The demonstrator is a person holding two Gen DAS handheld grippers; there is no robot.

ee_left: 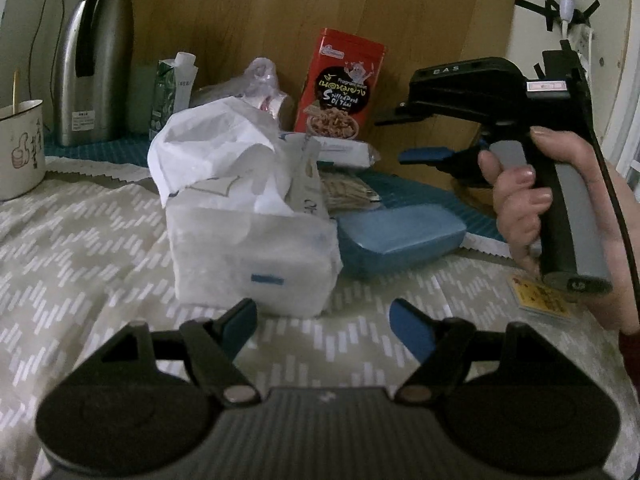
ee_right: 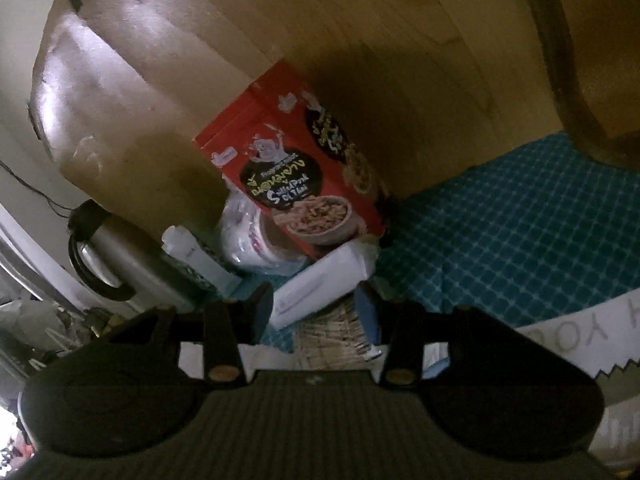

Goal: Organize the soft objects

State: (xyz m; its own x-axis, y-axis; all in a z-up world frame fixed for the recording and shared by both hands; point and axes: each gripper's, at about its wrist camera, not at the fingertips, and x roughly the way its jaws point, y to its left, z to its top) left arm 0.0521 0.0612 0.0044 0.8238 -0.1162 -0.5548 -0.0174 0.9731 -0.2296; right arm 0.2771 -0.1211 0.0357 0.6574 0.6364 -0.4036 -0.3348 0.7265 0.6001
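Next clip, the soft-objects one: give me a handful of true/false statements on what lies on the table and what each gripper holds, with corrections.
1. The left gripper is open, with nothing between its fingers. True.
2. The tissue pack lies flat and sealed. False: white tissue bulges from its top.
3. The blue case lies right of the tissue pack. True.
4. The red tin lies on its side. False: it stands upright against the wooden board.
5. The right gripper grips the tin. False: it holds nothing.

Brushed metal seen on thermos jug [ee_left: 96,60]; translucent crinkled plastic on tissue pack [ee_left: 252,252] nearby; glossy red tin [ee_left: 340,88] behind.
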